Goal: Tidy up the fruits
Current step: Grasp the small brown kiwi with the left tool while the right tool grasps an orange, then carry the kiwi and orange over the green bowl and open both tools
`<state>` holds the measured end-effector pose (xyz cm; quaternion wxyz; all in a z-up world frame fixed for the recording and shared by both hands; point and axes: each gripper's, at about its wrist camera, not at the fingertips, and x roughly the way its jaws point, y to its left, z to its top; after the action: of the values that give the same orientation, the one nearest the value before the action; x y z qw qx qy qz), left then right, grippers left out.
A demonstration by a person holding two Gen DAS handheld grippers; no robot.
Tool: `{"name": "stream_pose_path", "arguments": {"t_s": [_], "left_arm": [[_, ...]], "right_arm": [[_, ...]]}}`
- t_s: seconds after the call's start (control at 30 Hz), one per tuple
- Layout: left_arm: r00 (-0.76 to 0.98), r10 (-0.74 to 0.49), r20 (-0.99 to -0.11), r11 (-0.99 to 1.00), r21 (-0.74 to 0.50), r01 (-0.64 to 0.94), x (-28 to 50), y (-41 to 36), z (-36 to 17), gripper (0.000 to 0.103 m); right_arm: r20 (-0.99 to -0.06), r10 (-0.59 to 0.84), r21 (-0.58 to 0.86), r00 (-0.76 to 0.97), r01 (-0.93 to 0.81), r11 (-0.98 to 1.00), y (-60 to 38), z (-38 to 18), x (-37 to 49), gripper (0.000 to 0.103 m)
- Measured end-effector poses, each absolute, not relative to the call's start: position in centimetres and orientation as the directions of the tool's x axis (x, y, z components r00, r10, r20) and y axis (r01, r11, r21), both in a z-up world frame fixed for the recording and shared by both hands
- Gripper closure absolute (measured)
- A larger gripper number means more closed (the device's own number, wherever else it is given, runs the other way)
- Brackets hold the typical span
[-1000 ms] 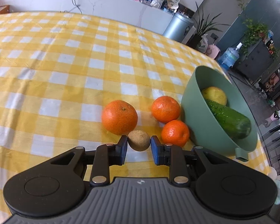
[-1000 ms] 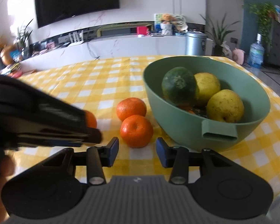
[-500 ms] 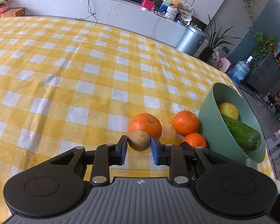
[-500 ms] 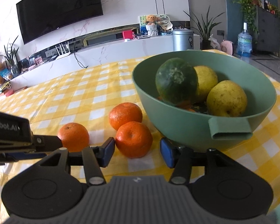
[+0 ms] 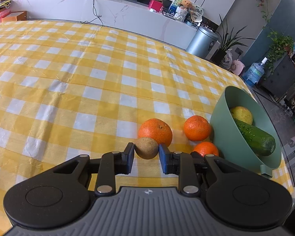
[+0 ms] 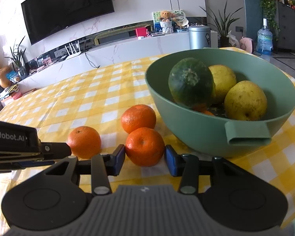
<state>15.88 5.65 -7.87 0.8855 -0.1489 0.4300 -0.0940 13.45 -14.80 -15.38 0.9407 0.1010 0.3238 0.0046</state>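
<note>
My left gripper is shut on a small brown kiwi and holds it above the checked cloth. Three oranges lie by the green bowl: a large one, one by the bowl, and a near one. My right gripper is open, its jaws on either side of the near orange, touching or nearly so. The bowl holds a cucumber and two yellow pears.
The yellow and white checked tablecloth covers the table. The table's right edge runs just past the bowl. The left gripper's body reaches in from the left of the right wrist view. A white counter stands behind.
My left gripper has pulled back and up with the kiwi. My right gripper has moved forward, so the near orange now sits between its jaws.
</note>
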Motion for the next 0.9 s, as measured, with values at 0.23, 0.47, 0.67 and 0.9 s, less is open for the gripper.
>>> {"name": "stream_pose_path", "arguments": {"t_s": [0.23,0.47,0.67,0.9], "left_arm": [[0.639,-0.278,-0.718,0.939,-0.343,0.023,14.7,5.9,-5.9,0.073],[0.66,-0.279,-0.698,0.939,-0.342,0.035,13.0,5.1,-3.8,0.073],[0.68,-0.278,-0.678,0.942,-0.33,0.056,11.5,4.1,-2.0,0.073],[0.697,-0.3,-0.651,0.942,-0.318,0.109,10.1,1.8,0.2,0.073]], "right_arm": [[-0.614,0.149,0.194,0.775,-0.034,0.98,-14.7,-14.1,11.9,0.062],[-0.582,0.223,0.132,0.782,-0.179,0.975,-14.3,-11.5,9.0,0.062],[-0.573,0.25,0.104,0.781,-0.234,0.967,-15.6,-9.8,6.6,0.062],[-0.549,0.253,0.102,0.797,-0.236,0.966,-18.3,-7.4,5.2,0.062]]}}
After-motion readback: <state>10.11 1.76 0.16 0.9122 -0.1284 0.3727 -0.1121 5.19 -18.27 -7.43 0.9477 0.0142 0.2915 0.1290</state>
